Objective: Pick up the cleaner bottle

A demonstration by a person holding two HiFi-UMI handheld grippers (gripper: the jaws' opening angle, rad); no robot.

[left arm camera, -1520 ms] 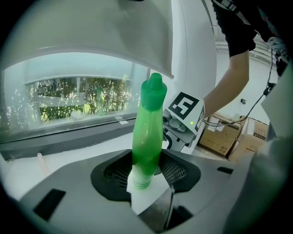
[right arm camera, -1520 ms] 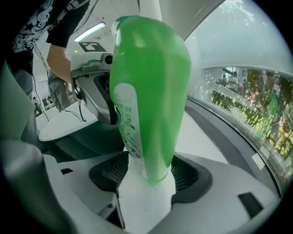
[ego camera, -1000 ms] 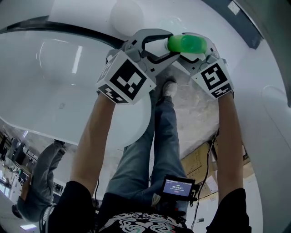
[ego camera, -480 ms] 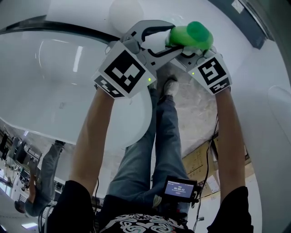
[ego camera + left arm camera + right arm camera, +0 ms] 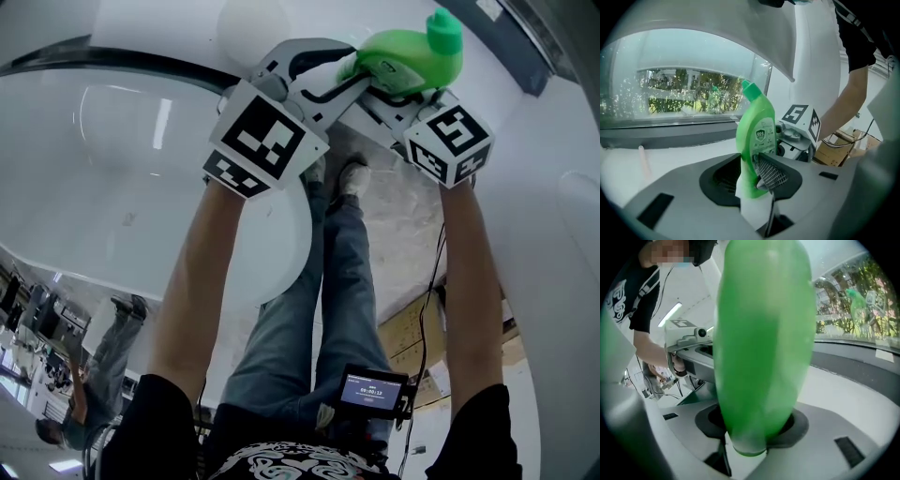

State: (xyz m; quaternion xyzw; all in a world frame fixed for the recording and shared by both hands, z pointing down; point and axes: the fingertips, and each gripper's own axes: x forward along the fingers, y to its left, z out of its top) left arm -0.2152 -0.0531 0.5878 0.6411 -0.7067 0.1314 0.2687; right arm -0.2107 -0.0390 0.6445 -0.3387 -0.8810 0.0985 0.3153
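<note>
The cleaner bottle (image 5: pixel 405 58) is bright green with a bent neck and a green cap. In the head view it hangs at the top centre, cap tilted up to the right. My left gripper (image 5: pixel 349 73) reaches it from the left and my right gripper (image 5: pixel 398 89) from below right. In the left gripper view the cleaner bottle (image 5: pixel 757 145) stands upright, and my left gripper (image 5: pixel 752 177) has just been closing onto its lower body. In the right gripper view the cleaner bottle (image 5: pixel 761 343) fills the middle; my right gripper (image 5: pixel 752 430) has just been closing onto its base.
A large white rounded basin (image 5: pixel 141 169) curves along the left, and a white wall (image 5: pixel 562 234) curves on the right. Below are the person's legs and shoes (image 5: pixel 349 178) and cardboard (image 5: pixel 412 333) on the floor. A window with trees (image 5: pixel 689 93) lies behind the bottle.
The bottle has turned from lying across the grippers to cap up and right. The right gripper has rolled with it. The left gripper has shifted slightly toward it.
</note>
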